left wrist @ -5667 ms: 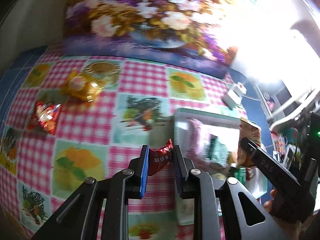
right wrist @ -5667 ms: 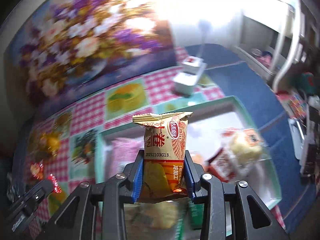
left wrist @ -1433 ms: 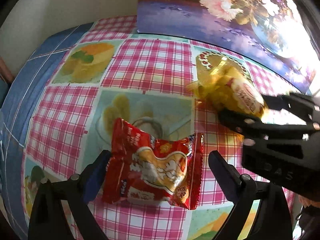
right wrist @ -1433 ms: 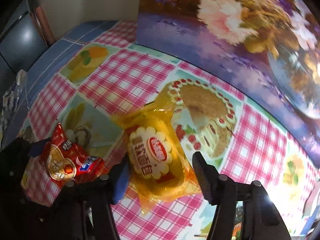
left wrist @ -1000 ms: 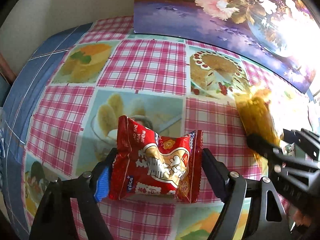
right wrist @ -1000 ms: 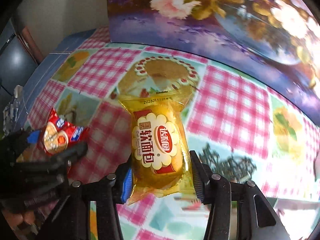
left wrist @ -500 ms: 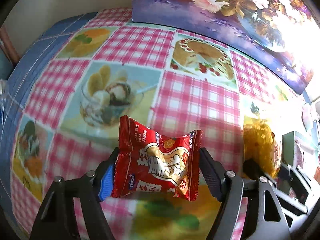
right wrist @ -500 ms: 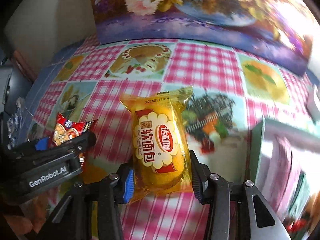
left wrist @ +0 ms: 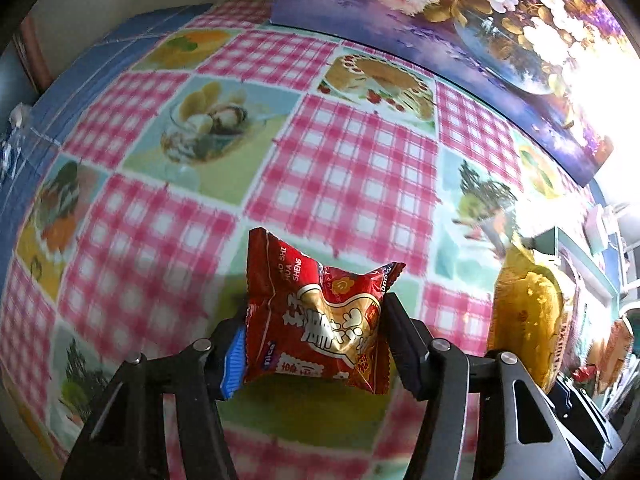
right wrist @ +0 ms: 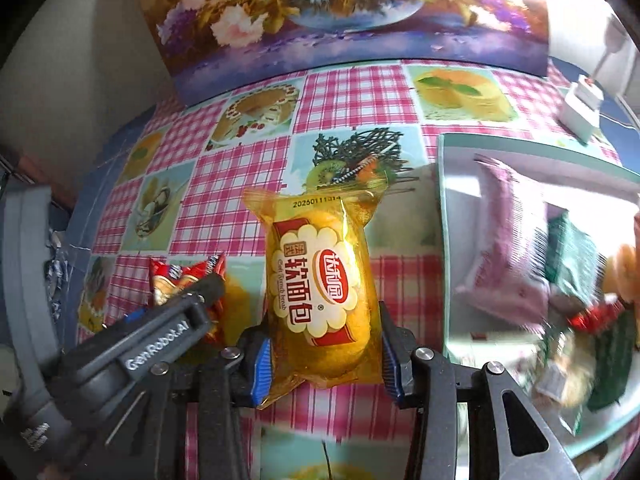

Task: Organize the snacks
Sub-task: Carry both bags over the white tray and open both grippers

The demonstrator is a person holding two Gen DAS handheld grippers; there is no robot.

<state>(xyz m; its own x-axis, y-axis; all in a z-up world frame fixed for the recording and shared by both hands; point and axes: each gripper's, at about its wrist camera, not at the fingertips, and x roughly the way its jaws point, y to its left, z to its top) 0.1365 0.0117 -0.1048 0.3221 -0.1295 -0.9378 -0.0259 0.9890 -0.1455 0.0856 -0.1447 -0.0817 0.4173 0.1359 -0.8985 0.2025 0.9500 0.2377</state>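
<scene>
Item one: your left gripper (left wrist: 316, 344) is clamped on a red snack packet (left wrist: 318, 316), low and centre in the left wrist view. Its readable print runs "AO SHI HUA SHENG" up the upper left face, with a small blue "nice" mark at the lower left corner; the large white characters are too crumpled to read. The packet sits lifted above the checked tablecloth (left wrist: 344, 168).

Item two: your right gripper (right wrist: 325, 360) grips a yellow bread packet (right wrist: 322, 292), upright at the centre of the right wrist view. The date code "2026011131" heads the top seal; the white flower-shaped label reads "Soft French bread" beside large Chinese characters and a red oval brand badge.

Item three: in the right wrist view the left gripper's finger (right wrist: 160, 344), lower left of the frame, bears "GenRobot.AI" in white.

Item four: a pale green tray (right wrist: 444, 184) fills the right of that frame, holding a pink packet (right wrist: 508, 240), a green packet (right wrist: 576, 256) and further blurred snacks.

Item five: a flower painting (right wrist: 340, 12) stands along the top of the frame.

Item six: a small white box (right wrist: 582, 106) sits at the upper right.
</scene>
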